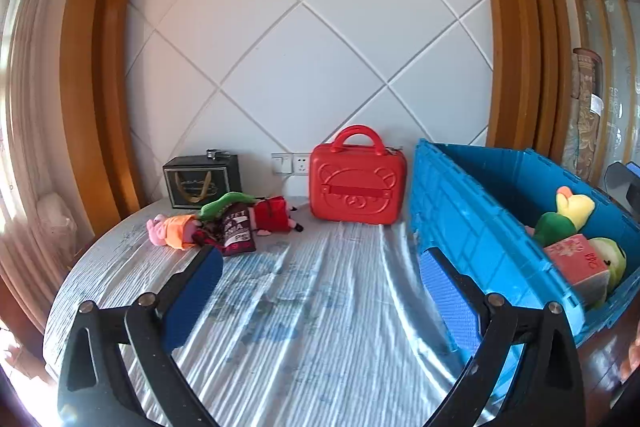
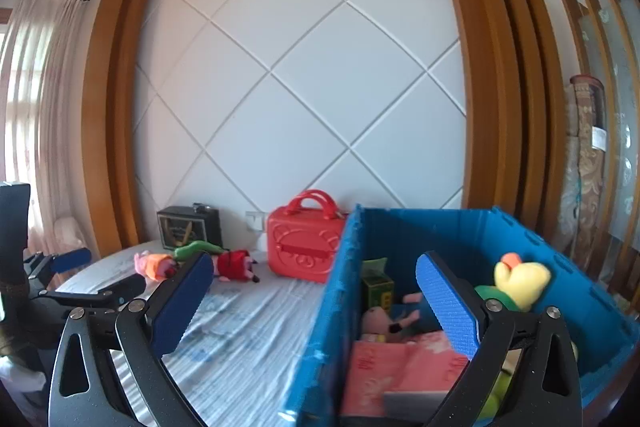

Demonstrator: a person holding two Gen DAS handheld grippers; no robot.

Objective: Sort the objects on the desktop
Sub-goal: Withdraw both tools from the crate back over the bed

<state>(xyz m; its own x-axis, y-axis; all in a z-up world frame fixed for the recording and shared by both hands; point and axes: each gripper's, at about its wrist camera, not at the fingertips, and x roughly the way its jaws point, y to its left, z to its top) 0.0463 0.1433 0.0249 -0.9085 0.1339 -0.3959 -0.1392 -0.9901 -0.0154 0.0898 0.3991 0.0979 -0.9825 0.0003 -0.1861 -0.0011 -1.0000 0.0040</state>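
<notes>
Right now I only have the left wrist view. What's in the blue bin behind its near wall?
Observer: A green box stands against the left wall of the blue bin.
Operator: Anything else down there?
Observer: A pink plush lies just in front of that box.
Operator: Right gripper state?
Observer: The right gripper is open and holds nothing; one finger is over the bin, the other over the table.
</notes>
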